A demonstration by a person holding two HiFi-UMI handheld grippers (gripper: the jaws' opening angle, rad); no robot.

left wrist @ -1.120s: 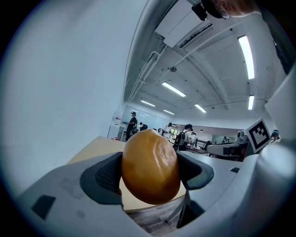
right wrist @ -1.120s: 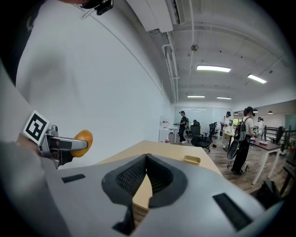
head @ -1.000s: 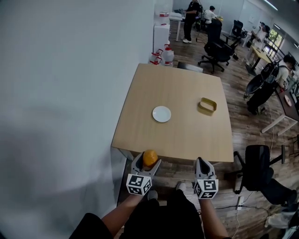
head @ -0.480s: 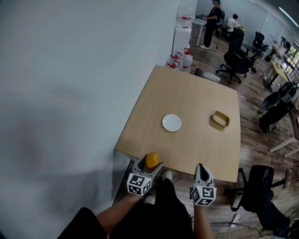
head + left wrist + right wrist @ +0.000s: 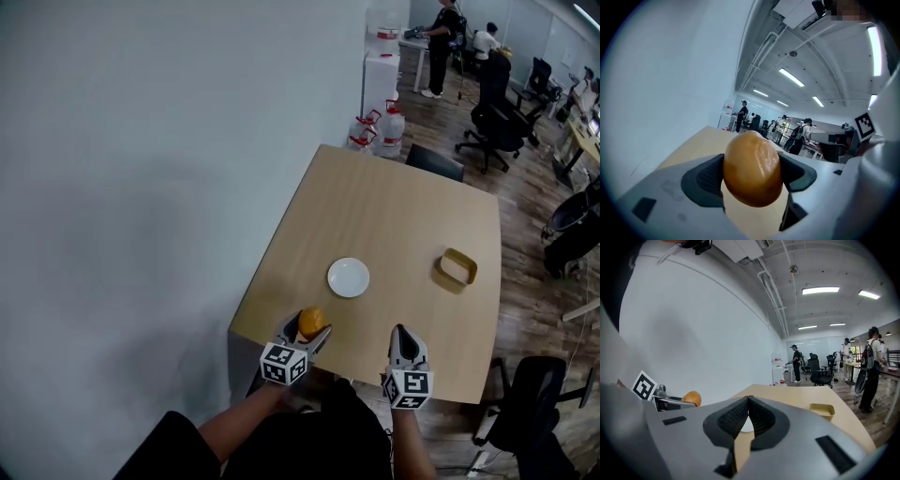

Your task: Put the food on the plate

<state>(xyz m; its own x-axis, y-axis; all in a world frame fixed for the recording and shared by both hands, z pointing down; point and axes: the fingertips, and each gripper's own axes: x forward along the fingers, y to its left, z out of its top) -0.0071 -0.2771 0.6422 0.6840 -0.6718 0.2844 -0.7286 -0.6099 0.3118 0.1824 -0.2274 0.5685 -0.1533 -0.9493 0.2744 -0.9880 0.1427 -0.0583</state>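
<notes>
Quick status from us: the left claw is clamped on the food, an orange-brown egg-shaped lump. In the left gripper view both pads press its sides, and its long axis stands roughly upright between them, so it sticks out above and below the jaws. The right claw has its jaws pressed together with nothing in them.

What matters for the next bit is the plate. It sits ahead of the left claw and a little to its right, empty, out on the table. It's also ahead of the right claw but off to that one's left, and farther from it, so the left is the nearer claw, and it's the loaded one anyway. We'd guess a short push forward with a slight drift right gets the food over the plate. A yellow tray sits ahead and to the right of the right claw, well clear of that path.

Compared with half a second back, both claws were short of the table's near edge. Now the left one with the food is over that edge, and the plate is closer.
</notes>
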